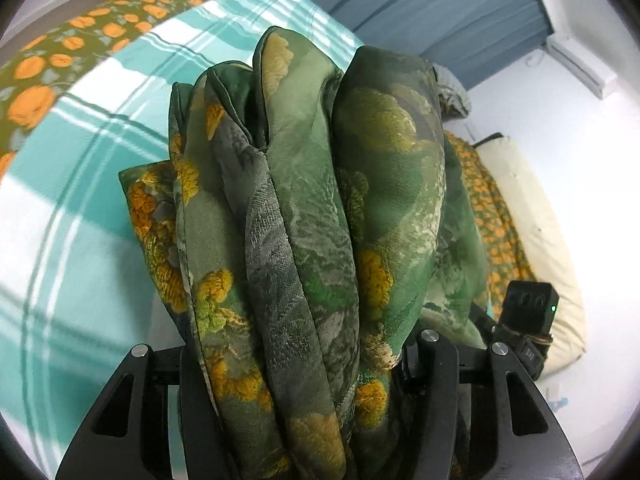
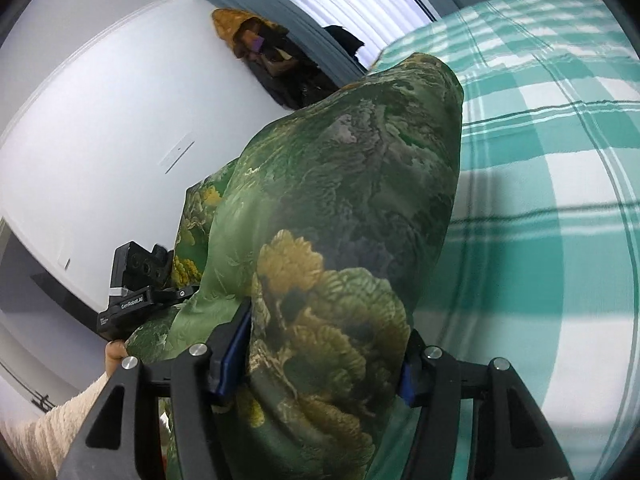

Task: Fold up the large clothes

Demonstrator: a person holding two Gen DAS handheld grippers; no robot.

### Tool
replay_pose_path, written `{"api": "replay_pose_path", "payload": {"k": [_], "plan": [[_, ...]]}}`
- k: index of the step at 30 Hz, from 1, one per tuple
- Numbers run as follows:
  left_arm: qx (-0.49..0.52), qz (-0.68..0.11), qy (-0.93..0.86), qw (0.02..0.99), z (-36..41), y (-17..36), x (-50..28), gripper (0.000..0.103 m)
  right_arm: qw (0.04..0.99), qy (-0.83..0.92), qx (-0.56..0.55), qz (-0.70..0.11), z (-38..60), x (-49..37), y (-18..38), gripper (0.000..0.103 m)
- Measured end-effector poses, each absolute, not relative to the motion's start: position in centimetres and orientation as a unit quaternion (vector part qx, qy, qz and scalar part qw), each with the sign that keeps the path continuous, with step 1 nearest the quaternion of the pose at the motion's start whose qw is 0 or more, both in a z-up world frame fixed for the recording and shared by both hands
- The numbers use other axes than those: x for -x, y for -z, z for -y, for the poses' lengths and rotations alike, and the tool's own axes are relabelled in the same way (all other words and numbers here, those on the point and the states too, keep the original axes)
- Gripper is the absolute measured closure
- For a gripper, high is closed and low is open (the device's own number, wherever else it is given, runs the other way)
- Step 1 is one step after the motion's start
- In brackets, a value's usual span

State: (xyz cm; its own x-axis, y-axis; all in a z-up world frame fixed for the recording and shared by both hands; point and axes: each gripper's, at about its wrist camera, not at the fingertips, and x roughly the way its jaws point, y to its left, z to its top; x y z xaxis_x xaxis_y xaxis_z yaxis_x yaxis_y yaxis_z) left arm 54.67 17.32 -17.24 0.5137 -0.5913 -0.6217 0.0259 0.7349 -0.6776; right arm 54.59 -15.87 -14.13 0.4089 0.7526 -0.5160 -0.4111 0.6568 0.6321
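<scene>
A large green garment with yellow flower print (image 1: 304, 208) hangs bunched in several thick folds over the bed. My left gripper (image 1: 308, 360) is shut on these folds, which hide most of its fingers. In the right wrist view the same garment (image 2: 344, 200) rises as one wide smooth fold, and my right gripper (image 2: 320, 352) is shut on it, blue pads (image 2: 234, 340) pressing its sides. Each gripper shows in the other's view: the right gripper (image 1: 528, 312) at the right of the cloth, the left gripper (image 2: 136, 292) at the left, held by a hand (image 2: 114, 352) in a cream sleeve (image 2: 44, 432).
The bed carries a teal and white plaid sheet (image 1: 80, 200) (image 2: 540, 160). An olive blanket with orange flowers (image 1: 60, 52) lies along its far edge, and a cream pillow (image 1: 532, 216) lies by the white wall. Blue curtains (image 1: 440, 4) hang behind.
</scene>
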Motion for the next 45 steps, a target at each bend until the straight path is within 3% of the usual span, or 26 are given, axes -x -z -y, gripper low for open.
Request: {"api": "replay_pose_path", "payload": {"k": [2,3,5,7,12,16,22,34,45], "plan": [[0.31,-0.477,0.177,0.803,-17.2,19.9,-56.1,0.041,0.801,-0.35,-0.224,-0.431,16.7,-56.5,16.4,0.041],[0.314,-0.488,0.168,0.797,-17.2,21.1,-56.4,0.032,0.791,-0.342,-0.232,-0.45,16.9,-57.4,17.8,0.04],[0.336,-0.478,0.167,0.794,-18.0,22.9,-55.8,0.019,0.774,-0.323,-0.242,-0.488,17.1,-58.5,20.5,0.025],[0.345,-0.464,0.168,0.798,-18.8,22.6,-54.5,0.009,0.774,-0.329,-0.254,-0.478,17.4,-58.0,20.7,0.02],[0.281,-0.438,0.129,0.844,-20.1,18.0,-49.0,0.01,0.808,-0.288,-0.222,-0.463,18.1,-54.6,17.5,0.016],[0.15,-0.368,0.052,0.916,-19.3,12.0,-41.1,0.002,0.874,-0.249,-0.111,-0.402,17.9,-48.0,12.5,0.016],[0.017,-0.286,-0.011,0.958,-14.3,6.6,-30.4,0.0,0.924,-0.134,0.023,-0.356,18.1,-37.5,10.1,0.015],[0.071,-0.316,-0.01,0.946,-6.7,3.7,-26.4,0.0,0.943,-0.061,0.059,-0.322,17.2,-27.4,4.3,0.014],[0.05,-0.319,-0.05,0.945,-3.9,3.5,-24.4,0.0,0.937,-0.032,0.055,-0.345,18.0,-25.0,4.6,0.014]]}}
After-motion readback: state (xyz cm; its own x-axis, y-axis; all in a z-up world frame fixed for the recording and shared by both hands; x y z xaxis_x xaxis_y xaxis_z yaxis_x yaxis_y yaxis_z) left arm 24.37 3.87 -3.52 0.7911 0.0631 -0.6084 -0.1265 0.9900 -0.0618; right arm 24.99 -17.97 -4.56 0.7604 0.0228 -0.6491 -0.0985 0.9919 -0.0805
